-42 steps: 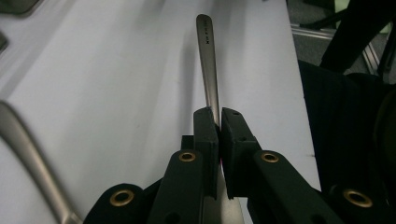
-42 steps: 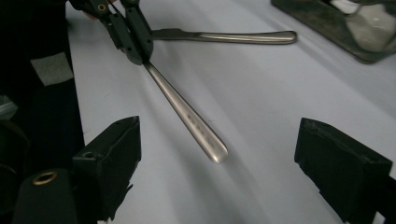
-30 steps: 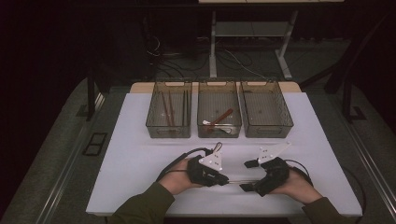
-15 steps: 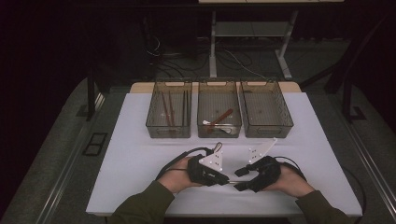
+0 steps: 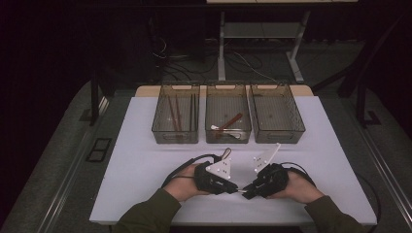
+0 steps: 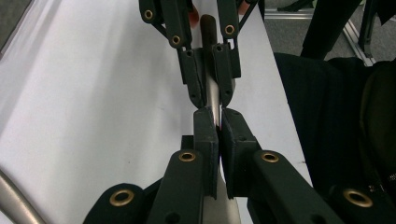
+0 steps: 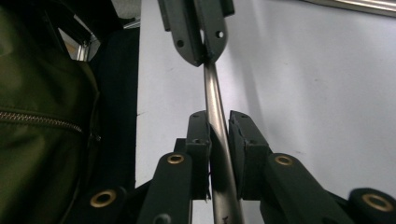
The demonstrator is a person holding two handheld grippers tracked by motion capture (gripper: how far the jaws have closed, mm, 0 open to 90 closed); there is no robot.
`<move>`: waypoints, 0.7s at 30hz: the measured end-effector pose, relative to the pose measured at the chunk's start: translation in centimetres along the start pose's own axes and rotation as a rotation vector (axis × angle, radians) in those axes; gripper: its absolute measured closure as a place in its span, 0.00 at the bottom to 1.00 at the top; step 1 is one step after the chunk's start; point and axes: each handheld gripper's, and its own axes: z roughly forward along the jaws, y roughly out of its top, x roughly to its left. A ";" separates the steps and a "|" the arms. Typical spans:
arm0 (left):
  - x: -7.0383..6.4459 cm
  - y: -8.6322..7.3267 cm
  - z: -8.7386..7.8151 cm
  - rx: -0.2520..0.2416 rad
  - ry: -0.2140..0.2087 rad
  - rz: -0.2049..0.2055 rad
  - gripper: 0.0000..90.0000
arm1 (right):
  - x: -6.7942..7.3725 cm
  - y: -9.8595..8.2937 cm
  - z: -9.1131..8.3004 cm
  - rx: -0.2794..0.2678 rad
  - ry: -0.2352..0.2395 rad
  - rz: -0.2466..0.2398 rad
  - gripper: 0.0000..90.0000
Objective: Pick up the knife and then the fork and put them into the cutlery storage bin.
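held at the near edge of the white bench, low and just in front of the person's sleeves: a thin, silver-grey metal rod, perhaps a utensil handle, bridging the two claws. in the right gripper view, right claw pinching the rod between its black jaws, rod running straight up the frame along the claw's own line and into the tips of the left claw opposite. in the left gripper view, left claw pressed tight on the same rod, only a sliver of metal showing between the jaws, darker far end passing beyond the right claw's fingers. from the high view, both claws tip to tip, so long axis lying roughly left-to-right across the bench, parallel to the near edge; neither hand nearer, each gripping one end. judged a handover or a re-grip; which end counts as the head, impossible to tell.

farther back, well apart from the hands, three clear smoky plastic bins in a row: left bin with reddish-brown sticks, middle bin with a reddish and a white utensil, right bin seemingly bare.
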 end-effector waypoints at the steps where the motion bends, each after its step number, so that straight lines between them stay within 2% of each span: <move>1: 0.0 0.0 0.0 0.001 0.000 0.003 0.94 | 0.0 0.0 0.0 -0.001 -0.001 -0.015 0.88; 2: 0.0 0.0 0.0 0.001 -0.001 0.006 0.94 | 0.0 0.0 0.0 -0.005 0.000 -0.030 0.89; 6: -0.1 0.0 0.0 -0.006 -0.001 0.015 0.94 | 0.1 0.0 -0.1 -0.001 0.018 -0.020 0.91; 8: 0.0 0.0 -0.1 -0.027 0.017 0.013 0.94 | 0.3 0.0 -0.1 0.010 0.008 -0.028 0.97; 9: 0.1 -0.1 -0.1 -0.026 0.018 0.013 0.95 | 0.3 0.0 0.0 0.011 -0.007 -0.046 0.97; 10: 0.2 -0.2 -0.1 -0.029 0.014 0.011 0.95 | 0.3 0.0 0.0 0.012 -0.013 -0.037 0.97; 12: 0.2 -0.4 -0.1 -0.035 0.038 0.000 0.89 | 0.3 0.1 0.1 0.016 -0.018 -0.035 0.97; 14: 0.5 -0.7 -0.1 -0.044 0.041 -0.027 0.81 | 0.2 0.0 0.1 0.030 -0.039 -0.020 0.96; 16: 0.8 -1.0 -0.2 -0.061 0.055 -0.071 0.73 | 0.1 -0.1 0.1 0.032 -0.056 -0.014 0.96; 19: 1.0 -1.8 -0.7 -0.125 0.073 -0.146 0.65 | 0.1 -0.2 0.0 0.031 -0.089 -0.011 0.96; 21: 0.9 -2.3 -1.2 -0.152 0.104 -0.169 0.62 | 0.1 -0.3 -0.1 0.040 -0.114 -0.014 0.96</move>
